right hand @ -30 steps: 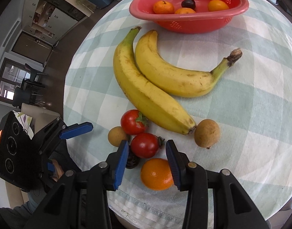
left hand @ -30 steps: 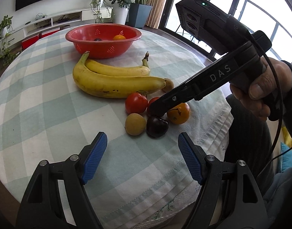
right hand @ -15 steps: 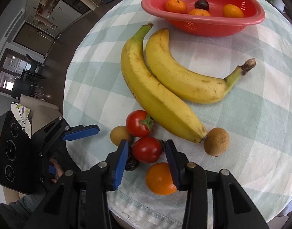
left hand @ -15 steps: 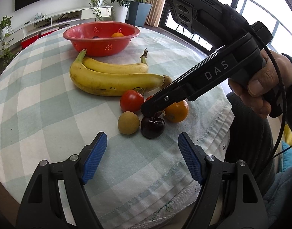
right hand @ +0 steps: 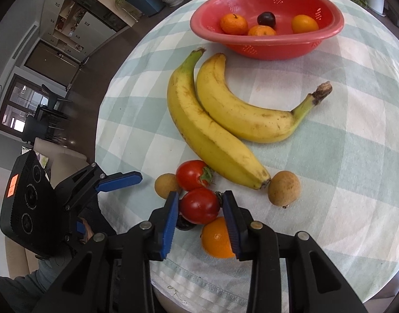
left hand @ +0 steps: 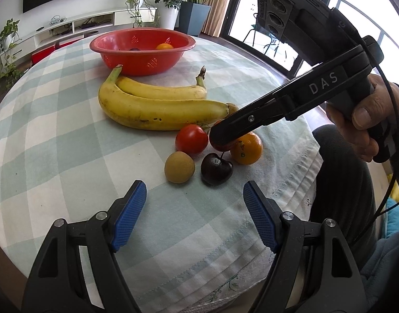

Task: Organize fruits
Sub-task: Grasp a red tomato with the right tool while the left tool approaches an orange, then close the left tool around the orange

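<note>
Your right hand-held gripper (right hand: 200, 210), black with blue ribbed pads, sits narrowed around a round red tomato with a green calyx (right hand: 199, 205) at the near edge of the round desk under its pale green and white checked cloth (right hand: 356, 156); both pads press the tomato's sides, so it is gripped. Your left hand-held gripper (left hand: 194, 215) hangs wide and holds nothing, its pads well apart above bare cloth near you. Just beyond the gripped tomato lies a second red tomato (right hand: 192, 174), touching it. Left of that sits a small tan round fruit (right hand: 164, 184). A dark glossy cherry with a stem (left hand: 216, 168) lies near the left pad, mostly hidden in the right wrist view. A small orange citrus fruit (right hand: 216, 238) rests under the right pad, just beside the held tomato. Another tan round fruit (right hand: 284, 188) lies to the right, at the tip of a long yellow banana (right hand: 207, 130). A second, more curved yellow banana (right hand: 246, 112) lies alongside it, touching along part of its length. At the far side stands a red perforated plastic bowl (right hand: 267, 48), holding three orange citrus fruits (right hand: 233, 24) and one dark round fruit (right hand: 266, 18). Your right hand (left hand: 366, 127) grips the handle at the right of the left wrist view.
</note>
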### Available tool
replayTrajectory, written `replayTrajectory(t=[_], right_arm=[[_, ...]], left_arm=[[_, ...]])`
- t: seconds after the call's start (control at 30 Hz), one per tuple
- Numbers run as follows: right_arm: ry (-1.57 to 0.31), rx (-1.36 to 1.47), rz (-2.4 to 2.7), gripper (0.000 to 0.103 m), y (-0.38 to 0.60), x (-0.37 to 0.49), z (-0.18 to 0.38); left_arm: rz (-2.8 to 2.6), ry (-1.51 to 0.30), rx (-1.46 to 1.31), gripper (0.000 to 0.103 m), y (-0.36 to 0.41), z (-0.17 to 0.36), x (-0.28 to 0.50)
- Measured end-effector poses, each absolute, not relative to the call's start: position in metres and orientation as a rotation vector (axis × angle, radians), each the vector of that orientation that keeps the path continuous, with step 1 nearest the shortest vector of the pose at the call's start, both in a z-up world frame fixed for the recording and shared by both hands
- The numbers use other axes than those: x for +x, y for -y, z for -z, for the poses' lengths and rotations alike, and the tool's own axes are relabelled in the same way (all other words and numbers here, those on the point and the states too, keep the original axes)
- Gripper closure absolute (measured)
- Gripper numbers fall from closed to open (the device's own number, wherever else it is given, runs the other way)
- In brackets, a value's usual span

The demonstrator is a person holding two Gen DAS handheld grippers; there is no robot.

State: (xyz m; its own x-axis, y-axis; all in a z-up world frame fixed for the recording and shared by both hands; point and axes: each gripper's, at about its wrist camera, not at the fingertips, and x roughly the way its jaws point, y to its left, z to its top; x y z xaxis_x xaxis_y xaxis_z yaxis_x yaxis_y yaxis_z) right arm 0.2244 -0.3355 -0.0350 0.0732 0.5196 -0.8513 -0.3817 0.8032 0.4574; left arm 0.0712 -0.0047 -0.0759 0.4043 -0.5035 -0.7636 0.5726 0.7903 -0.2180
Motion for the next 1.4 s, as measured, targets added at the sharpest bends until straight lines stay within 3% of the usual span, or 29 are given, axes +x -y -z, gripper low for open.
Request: replayTrajectory(t=[0.37, 0.8, 1.03, 1.33, 1.4], right_arm=[[-1.257, 0.210, -0.669, 0.065, 0.358, 0.215, 0.023], [-1.191, 0.240, -0.516, 0.065, 0.413, 0.199, 0.024], [-1.190, 0.264, -0.508, 0.065, 0.425, 0.196, 0.034], [-1.195, 0.287, -0.510, 0.065, 0.433, 0.195, 0.042], [-1.195, 0.287, -0.511, 0.065, 0.435, 0.194, 0.043]], left_arm=[[0.747, -0.908, 0.062, 0.027, 0.017, 0.067, 0.065], [0.860, -0.903, 0.347, 0.028, 0.094, 0.051, 0.077], [0.908, -0.981, 0.465, 0.039, 0.115, 0.064, 0.091], [0.910, -1.047, 0.537, 0.041, 0.130, 0.081, 0.107], [0.906, -1.064, 0.534, 0.051, 0.133, 0.084, 0.110]])
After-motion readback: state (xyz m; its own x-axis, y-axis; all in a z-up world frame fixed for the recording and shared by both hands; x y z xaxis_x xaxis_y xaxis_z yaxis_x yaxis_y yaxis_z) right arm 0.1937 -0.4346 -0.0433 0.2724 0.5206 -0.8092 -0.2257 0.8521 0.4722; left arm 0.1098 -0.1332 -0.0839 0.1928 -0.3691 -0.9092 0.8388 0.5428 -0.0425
